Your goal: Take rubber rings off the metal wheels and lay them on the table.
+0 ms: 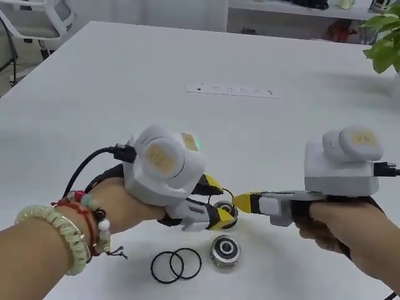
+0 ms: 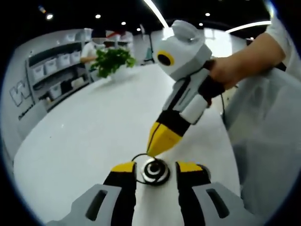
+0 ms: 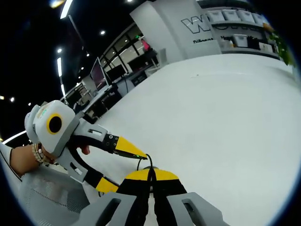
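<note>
Pinching rubber ring (image 3: 149, 165), right tongs (image 3: 150, 175) closed; left tongs (image 2: 156, 165) open astride wheel (image 2: 155, 172); second wheel (image 1: 225, 250), loose rings (image 1: 177, 264) nearby.

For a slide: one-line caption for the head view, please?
Left gripper flanks a metal wheel; right gripper pinches its rubber ring; two rings lie nearby.

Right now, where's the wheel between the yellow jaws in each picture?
Head view: the wheel, low centre, between yellow jaw tips.
Left gripper view: bottom centre, between its jaws.
Right gripper view: a sliver above its jaws, shut on a rubber ring.
Shared landmark: the green plant.
</note>
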Demonstrator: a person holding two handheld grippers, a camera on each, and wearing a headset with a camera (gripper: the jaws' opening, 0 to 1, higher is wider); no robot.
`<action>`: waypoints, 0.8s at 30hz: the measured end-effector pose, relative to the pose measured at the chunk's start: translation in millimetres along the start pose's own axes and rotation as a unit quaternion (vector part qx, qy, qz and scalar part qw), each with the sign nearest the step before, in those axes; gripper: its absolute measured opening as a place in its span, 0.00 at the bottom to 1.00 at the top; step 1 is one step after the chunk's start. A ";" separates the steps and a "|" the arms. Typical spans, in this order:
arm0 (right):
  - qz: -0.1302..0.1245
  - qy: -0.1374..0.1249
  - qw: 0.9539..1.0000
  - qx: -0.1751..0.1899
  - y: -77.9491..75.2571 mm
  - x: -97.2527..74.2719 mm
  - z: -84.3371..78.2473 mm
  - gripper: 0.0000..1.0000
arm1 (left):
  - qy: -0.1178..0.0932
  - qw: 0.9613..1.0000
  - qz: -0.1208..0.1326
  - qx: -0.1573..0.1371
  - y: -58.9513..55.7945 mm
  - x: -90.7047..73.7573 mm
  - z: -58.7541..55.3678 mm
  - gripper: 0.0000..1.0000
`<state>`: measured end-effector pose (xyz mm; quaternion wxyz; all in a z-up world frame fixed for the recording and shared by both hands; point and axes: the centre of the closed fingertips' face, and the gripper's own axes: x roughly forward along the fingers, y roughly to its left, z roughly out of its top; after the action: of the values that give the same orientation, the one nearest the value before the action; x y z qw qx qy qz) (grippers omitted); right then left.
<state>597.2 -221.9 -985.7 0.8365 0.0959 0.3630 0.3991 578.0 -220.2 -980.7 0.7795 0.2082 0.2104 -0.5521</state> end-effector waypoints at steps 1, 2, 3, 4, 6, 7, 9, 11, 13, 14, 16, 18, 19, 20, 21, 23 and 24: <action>0.000 -0.002 1.000 0.001 0.2 -0.4 1.2 0.00 | -0.002 1.000 -0.001 0.014 -1.1 -2.3 2.4 0.40; 0.001 -0.004 1.000 0.003 -1.0 -1.2 2.0 0.00 | -0.001 1.000 0.000 0.017 -1.7 -4.3 3.7 0.41; 0.002 -0.006 1.000 0.004 -0.5 -1.6 3.0 0.00 | -0.001 1.000 -0.001 0.018 -2.7 -6.5 5.0 0.41; 0.003 -0.010 1.000 0.003 1.1 -1.9 5.6 0.00 | -0.002 1.000 -0.002 0.017 -2.4 -10.1 7.2 0.42; 0.005 -0.018 1.000 -0.003 4.4 -2.7 10.9 0.00 | -0.007 1.000 -0.006 0.019 -2.5 -17.1 11.2 0.43; 0.007 -0.020 1.000 -0.004 5.9 -3.0 12.4 0.00 | -0.007 1.000 -0.006 0.023 -2.0 -20.4 12.4 0.45; 0.012 -0.025 1.000 -0.006 9.0 -3.1 15.9 0.00 | -0.007 0.999 0.001 0.043 2.6 -28.9 15.6 0.48; 0.015 -0.028 0.999 -0.007 11.8 -3.3 18.0 0.00 | -0.008 0.999 0.006 0.040 7.7 -38.3 20.6 0.50; 0.020 -0.031 0.999 -0.009 14.6 -3.2 20.6 0.00 | -0.014 0.999 0.016 0.037 12.0 -49.4 27.6 0.53; 0.023 -0.032 0.999 -0.009 18.0 -3.4 21.6 0.00 | -0.018 0.999 0.021 0.039 13.2 -54.2 30.3 0.54; 0.030 -0.032 0.999 -0.011 22.3 -2.9 22.5 0.00 | -0.021 0.998 0.033 0.046 15.6 -66.8 35.1 0.58; 0.036 -0.032 0.999 -0.013 27.4 -2.1 22.8 0.00 | -0.023 0.998 0.040 0.050 15.6 -80.0 36.9 0.60; 0.039 -0.032 0.999 -0.014 29.6 -1.7 22.8 0.00 | -0.024 0.998 0.043 0.050 15.4 -85.6 36.9 0.61; 0.043 -0.031 0.998 -0.016 33.3 -1.1 22.5 0.00 | -0.025 0.997 0.047 0.047 15.2 -93.8 36.4 0.61; 0.046 -0.031 0.998 -0.016 35.5 -0.6 22.3 0.00 | -0.026 0.997 0.051 0.042 15.2 -99.2 35.8 0.62; 0.053 -0.027 0.998 -0.018 40.7 0.9 20.7 0.00 | -0.025 0.997 0.060 0.035 14.0 -111.3 33.1 0.63; 0.055 -0.025 0.998 -0.019 42.5 1.4 19.9 0.00 | -0.024 0.997 0.069 0.034 13.5 -118.5 30.8 0.64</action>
<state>586.0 -190.1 -953.0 0.8237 0.1098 0.3283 0.4490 558.1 -141.6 -888.0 0.8128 0.2354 0.1574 -0.5090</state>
